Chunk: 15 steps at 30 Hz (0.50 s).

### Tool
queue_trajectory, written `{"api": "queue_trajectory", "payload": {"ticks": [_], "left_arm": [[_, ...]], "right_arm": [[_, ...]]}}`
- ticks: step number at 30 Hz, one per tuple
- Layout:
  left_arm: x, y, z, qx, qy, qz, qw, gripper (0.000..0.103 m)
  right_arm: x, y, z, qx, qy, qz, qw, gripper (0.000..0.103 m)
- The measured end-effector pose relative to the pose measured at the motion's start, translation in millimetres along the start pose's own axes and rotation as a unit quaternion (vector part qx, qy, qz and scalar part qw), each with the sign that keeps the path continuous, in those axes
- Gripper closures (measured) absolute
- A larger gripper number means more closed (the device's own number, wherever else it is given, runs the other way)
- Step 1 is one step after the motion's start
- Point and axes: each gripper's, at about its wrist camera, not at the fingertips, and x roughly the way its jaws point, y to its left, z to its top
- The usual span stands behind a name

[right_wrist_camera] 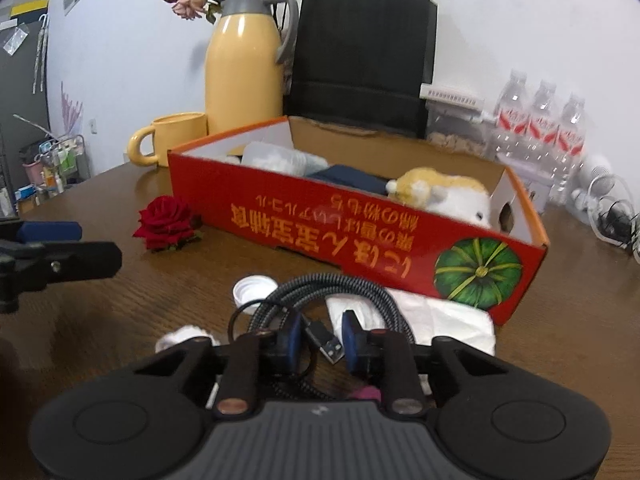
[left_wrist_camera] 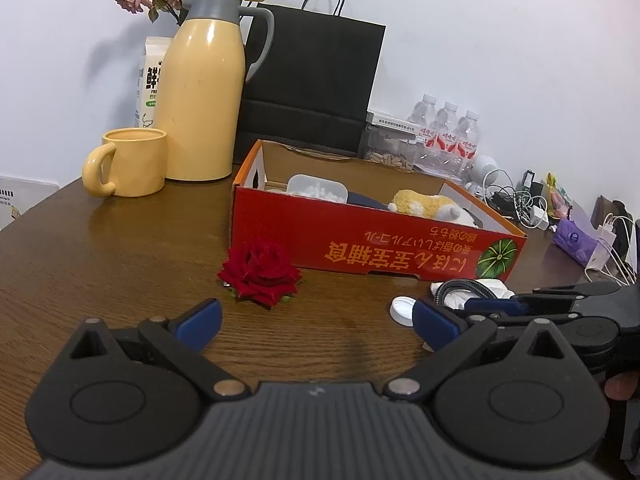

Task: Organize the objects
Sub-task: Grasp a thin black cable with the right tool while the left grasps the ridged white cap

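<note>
The right tool (right_wrist_camera: 319,338) has its pads nearly together around the braided cable (right_wrist_camera: 320,292), which lies on the surface just in front of the red box (right_wrist_camera: 320,224) (not lifted yet). The left tool (left_wrist_camera: 316,318) waits with pads apart. Next, I think: lift the cable into the box, beside the plush toy (right_wrist_camera: 444,196).

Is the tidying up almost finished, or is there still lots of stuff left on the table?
Partly done. The plush toy and a clear container already lie in the red box. Right now the right gripper is around the braided cable, though a firm grip isn't clear. The left gripper is open and empty. Still out on the table: the red rose, white cap and tissue.
</note>
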Motion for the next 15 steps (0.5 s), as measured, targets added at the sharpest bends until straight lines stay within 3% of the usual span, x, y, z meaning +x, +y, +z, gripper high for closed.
{"api": "queue_trajectory", "payload": {"ticks": [8, 15], "left_arm": [[0.5, -0.4, -0.2, 0.000, 0.003, 0.001, 1.0000, 0.000], [3.0, 0.1, -0.7, -0.001, 0.008, 0.005, 1.0000, 0.000]], "right_arm": [[1.5, -2.1, 0.5, 0.003, 0.009, 0.014, 1.000, 0.086], [-9.9, -1.6, -1.7, 0.006, -0.025, 0.008, 1.000, 0.090]]}}
